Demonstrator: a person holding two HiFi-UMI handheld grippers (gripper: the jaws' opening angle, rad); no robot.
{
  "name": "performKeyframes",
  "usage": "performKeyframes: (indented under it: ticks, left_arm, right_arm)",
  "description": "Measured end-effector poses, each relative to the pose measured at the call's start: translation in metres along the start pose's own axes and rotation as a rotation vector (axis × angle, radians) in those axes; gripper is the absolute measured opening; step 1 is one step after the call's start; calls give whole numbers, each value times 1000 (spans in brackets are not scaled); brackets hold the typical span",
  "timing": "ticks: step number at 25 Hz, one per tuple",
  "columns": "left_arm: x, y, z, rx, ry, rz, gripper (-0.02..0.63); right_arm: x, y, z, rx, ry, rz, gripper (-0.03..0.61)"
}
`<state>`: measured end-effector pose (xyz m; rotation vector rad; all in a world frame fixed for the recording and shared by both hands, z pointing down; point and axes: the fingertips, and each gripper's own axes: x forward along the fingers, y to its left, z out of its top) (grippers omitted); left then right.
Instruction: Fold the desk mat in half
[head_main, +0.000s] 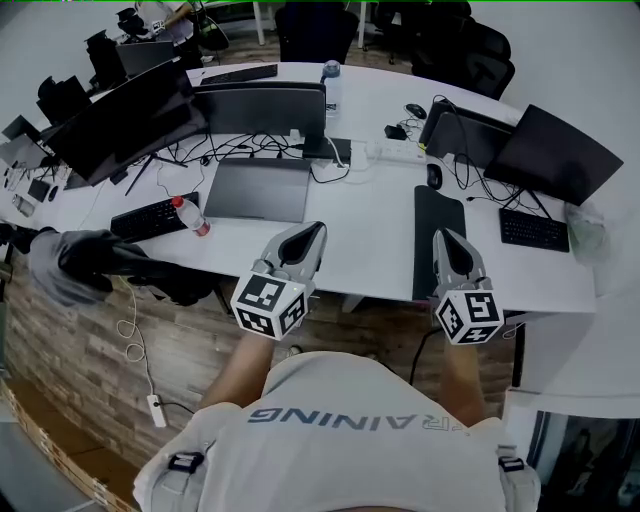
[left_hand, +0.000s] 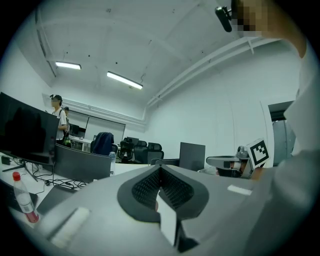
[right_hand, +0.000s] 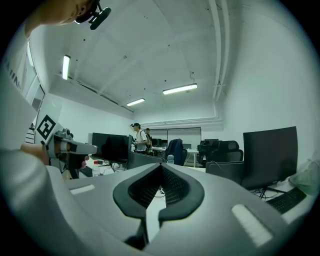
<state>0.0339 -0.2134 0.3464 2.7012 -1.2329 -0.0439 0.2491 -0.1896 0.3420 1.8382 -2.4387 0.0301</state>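
The left tool (head_main: 316, 232) and right tool (head_main: 444, 236) are hovering level over the near edge of the white surface (head_main: 370, 225), both clenched on nothing. The black desk mat (head_main: 436, 208) is lying as a narrow strip beneath the right tool.

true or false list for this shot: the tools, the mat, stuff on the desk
1. The right tool is shut and empty. True.
2. The left tool grips the dark mat. False: the mat lies on the white desk, and neither tool holds it.
3. A red-capped bottle sits beside a black keyboard. True.
4. The desk carries no monitors. False: several stand on it, such as this dark monitor.
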Motion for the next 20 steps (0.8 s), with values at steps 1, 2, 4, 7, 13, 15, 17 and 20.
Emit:
performKeyframes:
  ticks: [1,2,4,7,13,15,17,20]
  left_arm:
    - [0,0,0,0,2,-2,2]
    - [0,0,-1,0,3,-4,2]
    - [0,0,-1,0,7,-8,2]
    - [0,0,-2,-1,12,-9,2]
    - [3,-2,-5,-2,21,-15,2]
    - [5,-3,-6,-4,23,-18,2]
    - [7,-5,-7,-6,26,-20,2]
    - [9,-7,-8,-9,31,-23,2]
  right_arm:
    - [0,1,-1,2,2,2,15]
    - [0,2,-2,5,3,4,15]
    - [1,4,-3,10,3,8,15]
    - [1,5,-5,-3,-1,8,15]
    - [0,4,-13,-13,12,-1,15]
    - [0,3,-15,-10,17,0,15]
    - [0,1,-16,-8,21,0,15]
    - [0,-1,-17,-5,24,1,15]
